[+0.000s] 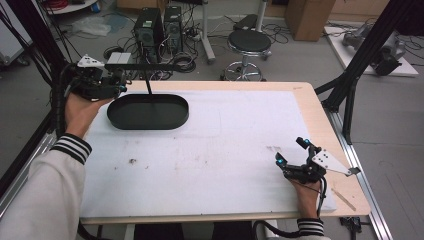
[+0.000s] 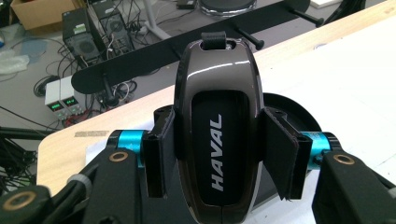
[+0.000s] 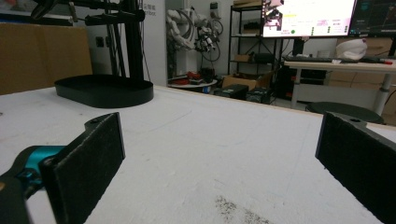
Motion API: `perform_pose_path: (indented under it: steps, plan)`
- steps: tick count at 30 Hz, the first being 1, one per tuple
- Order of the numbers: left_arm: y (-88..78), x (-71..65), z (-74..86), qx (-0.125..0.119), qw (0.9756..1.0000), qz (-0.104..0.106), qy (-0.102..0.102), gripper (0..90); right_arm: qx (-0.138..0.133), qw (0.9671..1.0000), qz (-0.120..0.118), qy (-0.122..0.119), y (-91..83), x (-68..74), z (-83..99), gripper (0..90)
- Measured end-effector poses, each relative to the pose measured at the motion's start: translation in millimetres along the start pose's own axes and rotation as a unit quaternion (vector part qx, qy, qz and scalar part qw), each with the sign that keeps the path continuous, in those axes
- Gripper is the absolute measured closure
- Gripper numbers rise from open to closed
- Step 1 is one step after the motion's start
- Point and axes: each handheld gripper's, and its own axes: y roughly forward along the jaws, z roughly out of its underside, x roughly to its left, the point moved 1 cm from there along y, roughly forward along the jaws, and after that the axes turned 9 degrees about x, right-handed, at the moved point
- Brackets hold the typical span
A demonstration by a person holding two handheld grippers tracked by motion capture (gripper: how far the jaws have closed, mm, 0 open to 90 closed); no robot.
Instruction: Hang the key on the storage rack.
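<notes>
While the left gripper (image 2: 219, 154) pinches the glossy HAVAL key fob (image 2: 217, 126) by its flanks near the black tray (image 1: 148, 111), the fob looks light, stiff and slippery, best held mid-body; the right gripper (image 1: 295, 152) rests spread on the worktop (image 1: 225, 150).

A lab: computer towers (image 1: 159, 29), cables, monitors (image 3: 308, 17).

left gripper (image 1: 121, 79) raised, jaws clamped; right gripper (image 1: 291, 151) low, jaws wide apart.
</notes>
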Motion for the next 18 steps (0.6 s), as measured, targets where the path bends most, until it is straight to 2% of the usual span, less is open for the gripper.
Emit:
perform_pose_path:
  steps: [10,18]
  plan:
    - [4.1,4.1,-9.3,0.000,0.9999,-0.012,0.007,48.7,0.000,1.0000,0.000,0.002,-0.1,0.2,0.0,0.2]
    - [10.2,10.2,-14.6,0.007,0.9999,-0.010,0.004,48.7,0.000,1.0000,0.000,0.000,-0.2,0.0,0.0,0.2]
